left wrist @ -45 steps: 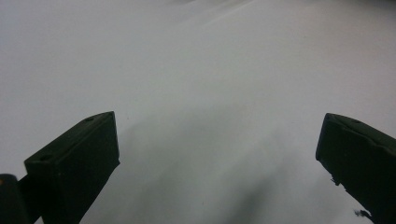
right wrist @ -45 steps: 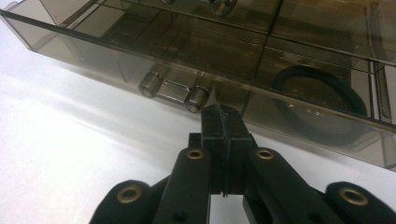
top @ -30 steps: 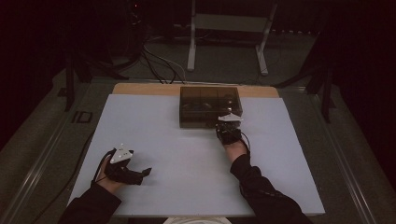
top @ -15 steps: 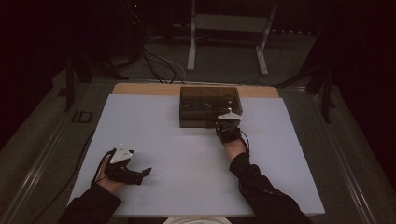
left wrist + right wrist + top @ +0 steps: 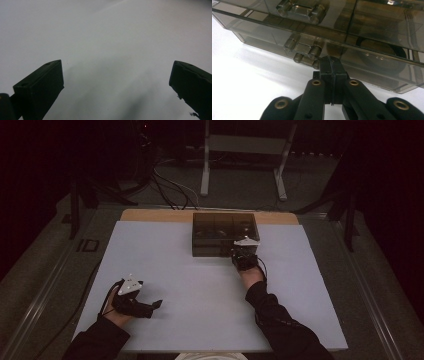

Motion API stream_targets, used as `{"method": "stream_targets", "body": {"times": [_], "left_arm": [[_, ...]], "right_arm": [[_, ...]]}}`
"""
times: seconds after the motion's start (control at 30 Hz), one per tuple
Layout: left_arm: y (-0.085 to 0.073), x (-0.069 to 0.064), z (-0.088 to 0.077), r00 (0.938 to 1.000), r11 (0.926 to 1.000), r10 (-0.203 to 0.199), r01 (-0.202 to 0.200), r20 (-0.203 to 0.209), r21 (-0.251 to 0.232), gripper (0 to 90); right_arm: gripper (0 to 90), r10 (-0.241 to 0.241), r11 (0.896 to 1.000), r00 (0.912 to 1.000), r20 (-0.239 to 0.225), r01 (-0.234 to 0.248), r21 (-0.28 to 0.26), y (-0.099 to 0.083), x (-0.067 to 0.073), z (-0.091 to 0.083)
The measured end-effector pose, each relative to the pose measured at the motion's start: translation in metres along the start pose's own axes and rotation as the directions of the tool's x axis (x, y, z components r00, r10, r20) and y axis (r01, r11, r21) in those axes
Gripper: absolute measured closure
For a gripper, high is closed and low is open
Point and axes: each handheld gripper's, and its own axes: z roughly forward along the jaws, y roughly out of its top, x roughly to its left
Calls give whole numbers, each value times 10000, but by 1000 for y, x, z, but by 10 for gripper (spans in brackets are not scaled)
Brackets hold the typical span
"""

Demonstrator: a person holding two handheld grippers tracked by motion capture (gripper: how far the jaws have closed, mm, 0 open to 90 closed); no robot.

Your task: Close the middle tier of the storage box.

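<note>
The right hand-held gripper (image 5: 332,65), jaws pressed together on nothing, is pointing at the lower drawer's handle (image 5: 303,47) of the smoked plastic drawer box (image 5: 225,234) standing just beyond it at the tabletop's (image 5: 200,285) far edge, the handle's long axis lying crosswise.

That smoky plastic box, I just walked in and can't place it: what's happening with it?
A person works at a white table with a gripper in each hand. The right gripper, jaws shut, has its tip at a drawer handle on the front of the smoky plastic box; whether it pinches anything is unclear. The left gripper rests open on the table, apart from the box.
</note>
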Motion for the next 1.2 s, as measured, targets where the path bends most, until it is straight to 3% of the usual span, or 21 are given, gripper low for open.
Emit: {"method": "stream_targets", "body": {"times": [0.33,0.53,0.9,1.03,1.2], "left_arm": [[0,0,0,10000,10000,-16,16,27,-8,10],[0,0,0,10000,10000,12,-12,2,27,10],[0,0,0,10000,10000,8,-8,-13,27,10],[0,0,0,10000,10000,-9,8,5,27,10],[0,0,0,10000,10000,16,-16,-4,29,10]], "right_arm": [[900,203,9998,9998,-31,-203,57,2,-4,7],[900,43,10000,10000,-44,-43,65,2,-1,8],[900,16,10000,10000,40,-16,-37,4,-3,4],[900,-133,9999,9994,330,132,35,4,-2,-1],[870,-221,9997,9997,66,221,88,1,2,-7]]}}
